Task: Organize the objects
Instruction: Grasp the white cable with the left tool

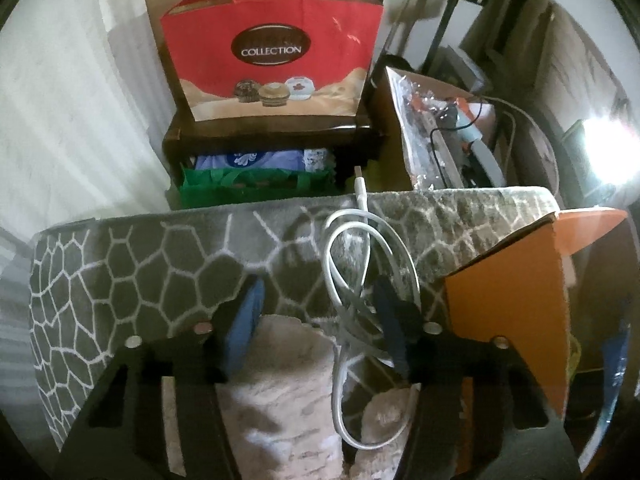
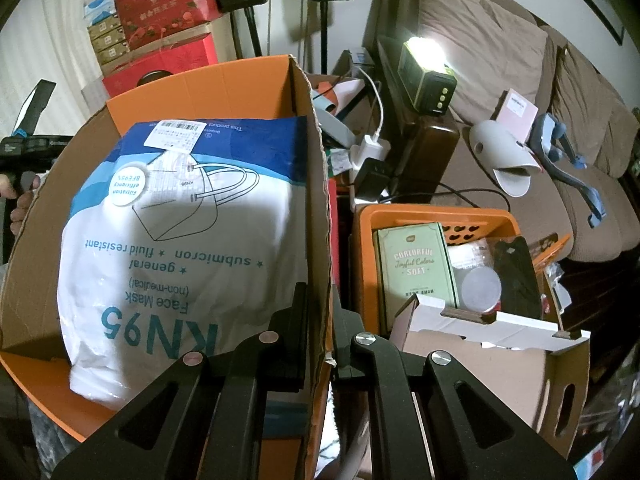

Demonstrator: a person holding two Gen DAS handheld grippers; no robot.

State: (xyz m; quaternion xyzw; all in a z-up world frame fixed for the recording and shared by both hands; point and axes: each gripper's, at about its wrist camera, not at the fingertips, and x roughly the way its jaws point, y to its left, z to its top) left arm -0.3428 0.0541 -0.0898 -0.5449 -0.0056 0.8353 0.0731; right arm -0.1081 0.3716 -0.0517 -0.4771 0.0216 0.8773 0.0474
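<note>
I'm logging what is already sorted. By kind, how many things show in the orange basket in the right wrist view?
In the orange basket:
Green box: 1
Round clear lid: 1
Dark flat pouch: 1
Total: 3; anything underneath is hidden.

Red gift bag [image 1: 272,52] on dark stool [image 1: 276,136]; brown sofa [image 2: 520,80]; lit lamp [image 2: 428,72], possibly battery-powered.
</note>
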